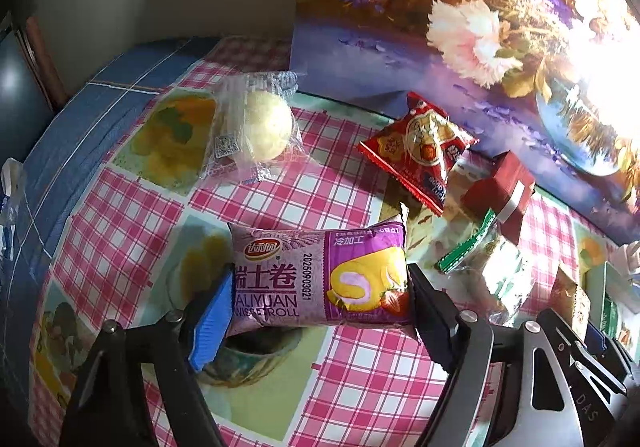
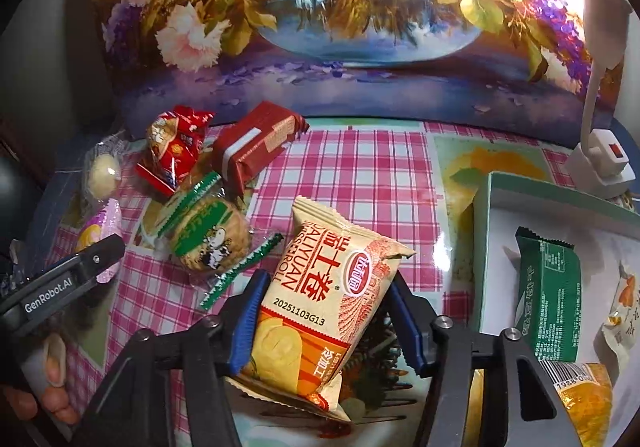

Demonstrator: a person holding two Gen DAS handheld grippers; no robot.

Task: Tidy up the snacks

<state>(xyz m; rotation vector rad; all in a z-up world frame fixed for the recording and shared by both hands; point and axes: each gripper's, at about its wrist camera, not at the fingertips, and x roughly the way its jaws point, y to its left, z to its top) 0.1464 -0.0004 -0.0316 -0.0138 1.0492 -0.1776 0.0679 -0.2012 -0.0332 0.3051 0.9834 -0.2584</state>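
Tabletop [image 1: 132,215]: pink-white check with fruit panels. Swiss roll pack [image 1: 320,279]: purple. Second roll pack [image 2: 320,307]: cream-orange. Box [image 2: 486,247]: apparently pale green rim, white inside.

**Both handheld grippers angled steeply downward, each clamped on a packet.**
Left gripper [image 1: 320,307]: blue pads pressed to the ends of the purple Swiss roll packet [image 1: 320,275]. Right gripper [image 2: 324,321]: pads squeezing the orange Swiss roll packet [image 2: 316,307]; fingers [image 2: 54,387] of the person's left hand visible at lower left.
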